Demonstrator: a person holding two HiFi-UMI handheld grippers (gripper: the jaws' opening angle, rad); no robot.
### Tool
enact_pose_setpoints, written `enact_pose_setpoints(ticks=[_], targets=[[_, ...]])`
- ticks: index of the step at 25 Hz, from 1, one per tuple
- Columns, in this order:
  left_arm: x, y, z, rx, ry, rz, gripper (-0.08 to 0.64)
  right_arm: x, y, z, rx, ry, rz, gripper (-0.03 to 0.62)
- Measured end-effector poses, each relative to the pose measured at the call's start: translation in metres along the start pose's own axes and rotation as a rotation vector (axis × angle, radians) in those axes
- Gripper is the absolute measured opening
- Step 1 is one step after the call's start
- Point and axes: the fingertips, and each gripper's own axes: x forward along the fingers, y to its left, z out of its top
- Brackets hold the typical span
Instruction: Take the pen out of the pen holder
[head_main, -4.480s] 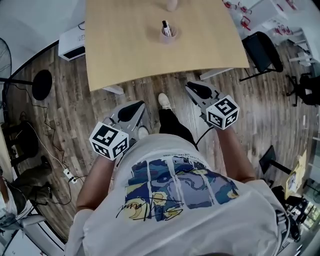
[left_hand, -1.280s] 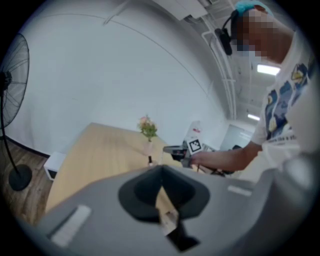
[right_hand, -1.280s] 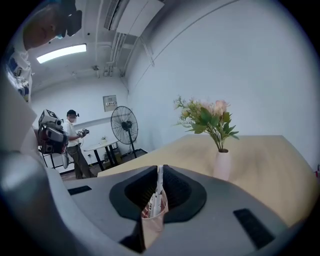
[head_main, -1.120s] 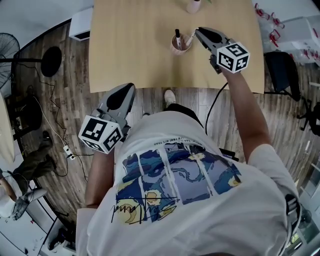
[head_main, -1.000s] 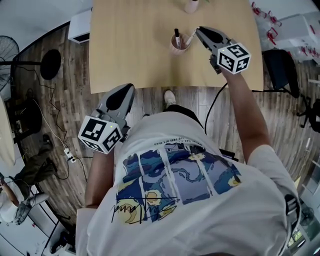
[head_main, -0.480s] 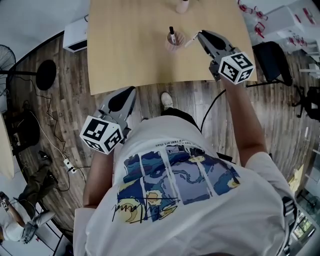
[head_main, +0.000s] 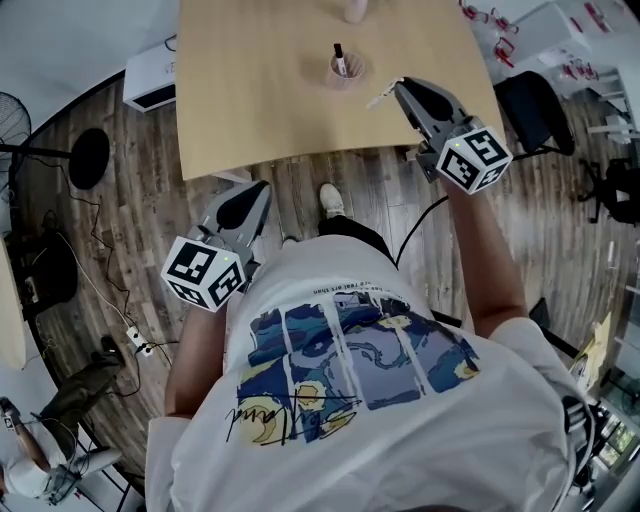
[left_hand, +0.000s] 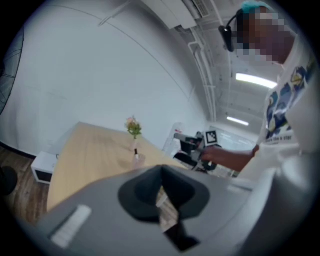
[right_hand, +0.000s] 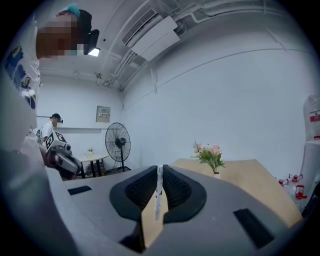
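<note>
A white pen (head_main: 380, 97) is pinched between the jaws of the right gripper (head_main: 400, 86), with its tip sticking out past them. It is held clear of the pen holder (head_main: 343, 72), just to the holder's right and over the table (head_main: 250, 100). A black pen (head_main: 339, 58) is seen standing upright in the holder. A small vase of flowers (right_hand: 211, 157) is set farther back on the table. The left gripper (head_main: 262, 187) is held off the table, over the wooden floor (head_main: 120, 230). Its jaws are pressed together with nothing between them.
</note>
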Motion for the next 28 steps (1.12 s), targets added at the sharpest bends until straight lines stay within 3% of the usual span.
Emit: enact_pose_setpoints(ticks=[13, 28], targets=[[-0.039, -0.026, -0.035, -0.016, 0.000, -0.043, 0.009, -0.054, 0.087, 0.012, -0.018, -0.024, -0.004, 0.031], [-0.058, -0.034, -0.046, -0.007, -0.002, -0.057, 0.009, -0.079, 0.119, 0.017, -0.029, -0.032, -0.018, 0.031]])
